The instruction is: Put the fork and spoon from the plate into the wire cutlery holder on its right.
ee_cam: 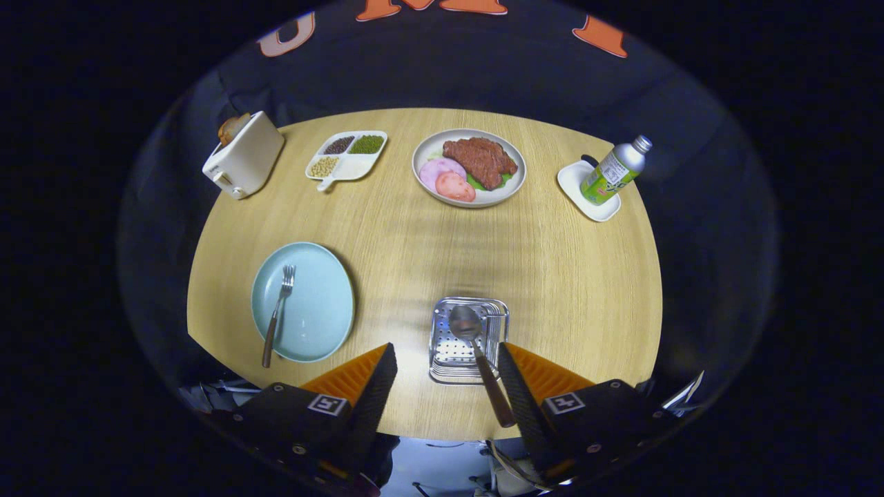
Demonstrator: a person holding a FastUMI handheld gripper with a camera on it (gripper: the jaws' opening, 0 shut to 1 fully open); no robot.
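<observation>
Currently spoon step looks done or nearly so, fork step pending (my read). Largest first: round table (566, 290), pale wood-grain top, matte w/ soft glare. On it a light-blue plate (314, 324), smooth, glazed, shallow rim, lying to the left of the wire cutlery holder (497, 314), a squarish shiny metal basket w/ perforated floor. Gripper (447, 376) is spread wide, fingers either side of the holder's near edge, pinching nothing; the right finger sits just beside the spoon handle, contact unclear. Spoon (473, 338): polished steel bowl inside the holder, dark brown handle leaning out over the near rim toward the right finger. Fork (277, 310): steel tines, brown handle, lies flat on the plate, handle end overhanging the near rim. Next move, judged: swing left over the plate, drop fingers astride the fork's thin handle, close on it; low flat profile on slick glaze means it could skid.
</observation>
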